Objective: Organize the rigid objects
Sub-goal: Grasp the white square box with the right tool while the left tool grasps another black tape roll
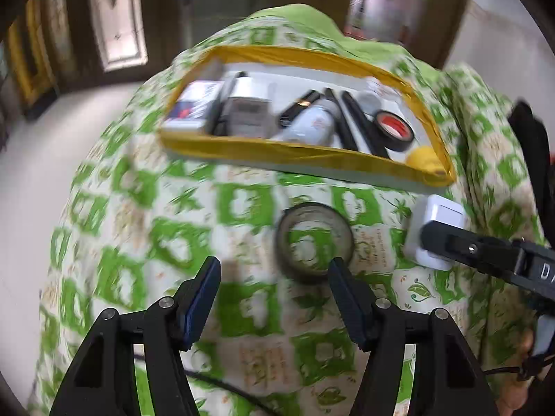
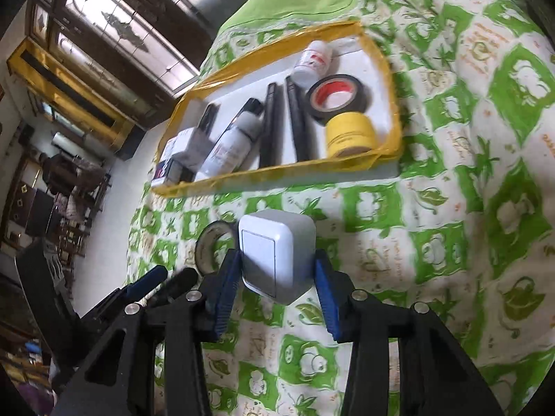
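Blue-padded fingers (image 2: 227,294) of the right tool (image 2: 277,286) are seen closest in the right wrist view, set on either side of a white switch box (image 2: 275,258). The left pad is pressed against the box, while a narrow gap shows at the right pad, so a firm grip cannot be confirmed. In the left wrist view the box (image 1: 435,232) is seen with the right tool's fingers on it, on the green-and-white cloth (image 1: 242,312) that covers the surface.

The left tool (image 1: 274,282) is held wide open with nothing between its fingers, just above the cloth. A clear tape roll (image 1: 314,241) is seen lying flat just beyond its right finger, and just beside the switch box, to the box's left.

Farther back, a yellow-rimmed tray (image 2: 395,118) is set on the cloth. Within it, near the right end, a yellow tape roll (image 2: 350,133) is placed beside a black tape roll with a red core (image 2: 338,98). Two long black sticks (image 2: 298,121) are laid side by side next to these, then a white bottle (image 2: 232,145), and small boxes (image 2: 184,154) are grouped at the left end. A second white bottle (image 2: 314,62) is seen at the tray's far side.

Wooden doors with glass panels (image 2: 131,24) are seen beyond the surface.
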`<state>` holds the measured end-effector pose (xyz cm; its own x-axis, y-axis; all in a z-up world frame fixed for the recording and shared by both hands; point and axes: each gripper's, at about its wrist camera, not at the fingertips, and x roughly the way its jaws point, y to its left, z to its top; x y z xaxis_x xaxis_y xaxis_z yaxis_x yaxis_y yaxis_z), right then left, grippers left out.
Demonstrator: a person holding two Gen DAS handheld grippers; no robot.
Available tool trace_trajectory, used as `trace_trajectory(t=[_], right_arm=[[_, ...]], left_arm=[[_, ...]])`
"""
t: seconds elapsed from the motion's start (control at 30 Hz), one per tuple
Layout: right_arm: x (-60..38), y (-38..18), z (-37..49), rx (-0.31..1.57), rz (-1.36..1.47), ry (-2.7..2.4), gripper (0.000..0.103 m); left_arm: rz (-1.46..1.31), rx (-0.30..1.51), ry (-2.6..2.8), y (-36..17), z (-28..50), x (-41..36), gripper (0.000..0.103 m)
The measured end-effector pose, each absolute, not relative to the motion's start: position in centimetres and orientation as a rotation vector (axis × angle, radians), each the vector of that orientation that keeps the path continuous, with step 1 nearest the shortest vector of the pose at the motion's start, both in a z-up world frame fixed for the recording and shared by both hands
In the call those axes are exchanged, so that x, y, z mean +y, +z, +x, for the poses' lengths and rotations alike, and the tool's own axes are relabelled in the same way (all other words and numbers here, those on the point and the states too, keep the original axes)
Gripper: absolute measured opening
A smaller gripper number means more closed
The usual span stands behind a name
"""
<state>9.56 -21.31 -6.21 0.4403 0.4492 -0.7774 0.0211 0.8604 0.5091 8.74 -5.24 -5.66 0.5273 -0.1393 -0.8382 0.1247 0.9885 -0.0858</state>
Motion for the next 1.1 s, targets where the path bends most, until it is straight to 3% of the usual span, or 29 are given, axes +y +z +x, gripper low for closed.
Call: trace_trajectory(t=[0.73,0.8,1.1], right_arm=[[-23.0,-8.2,9.0,1.166,0.584,0.229,0.042],[-22.9,-8.2,9.0,1.166,0.580,0.228,0.042],[-22.7,-8.2,9.1,1.165,0.561,0.227,0.042]], left_arm=[[0.111,1.007,-0.204,-7.4,10.0,-8.7,0.067],[0.106,1.010,-0.199,-7.6,10.2,-8.5,0.061],[0.033,0.996,-0.229,-7.0,10.0,-7.8,0.061]])
